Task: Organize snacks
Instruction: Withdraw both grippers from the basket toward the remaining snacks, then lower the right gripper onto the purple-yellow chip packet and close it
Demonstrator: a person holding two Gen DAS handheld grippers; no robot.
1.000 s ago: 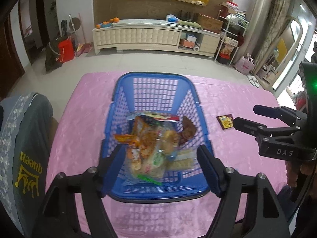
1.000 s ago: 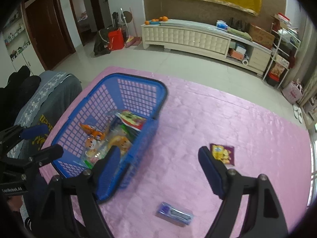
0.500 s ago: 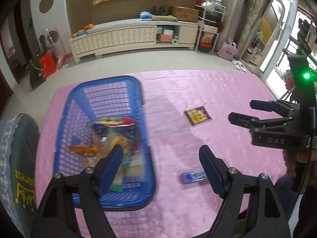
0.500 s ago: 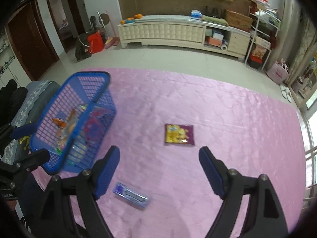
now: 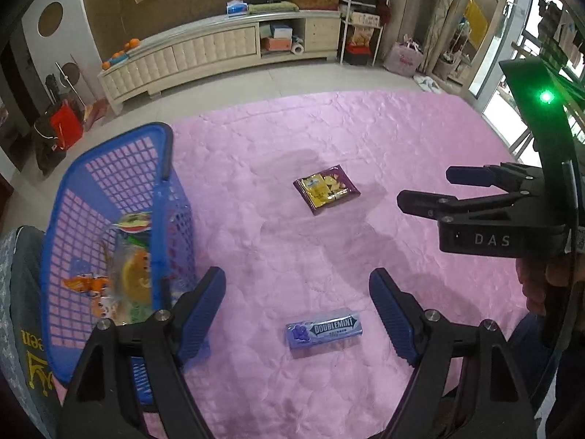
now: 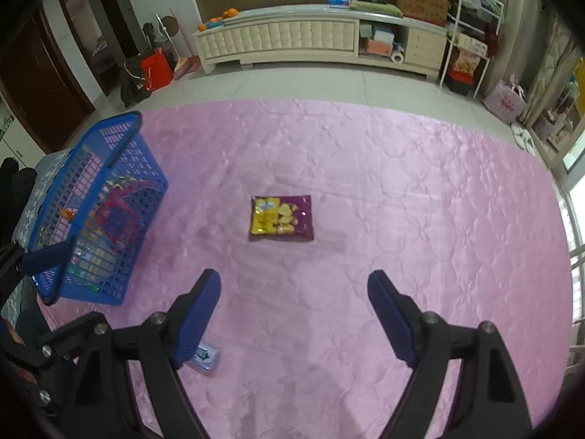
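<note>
here both hand-held grippers, left [image 5: 297,305] and right [image 6: 294,305], gape wide, holding nothing.

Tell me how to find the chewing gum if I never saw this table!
Look at the pink quilted tablecloth with the blue plastic basket at its left. Near the front edge, between the left gripper fingers, lies a flat blue-purple Doublemint gum pack. Unlike the yellow-and-purple snack packet farther back, it is long and slim.

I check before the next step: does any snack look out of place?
Yes. Two snacks lie outside the blue basket on the pink cloth: a purple chip packet and a Doublemint gum pack. Nothing looks spilled or damaged.
</note>
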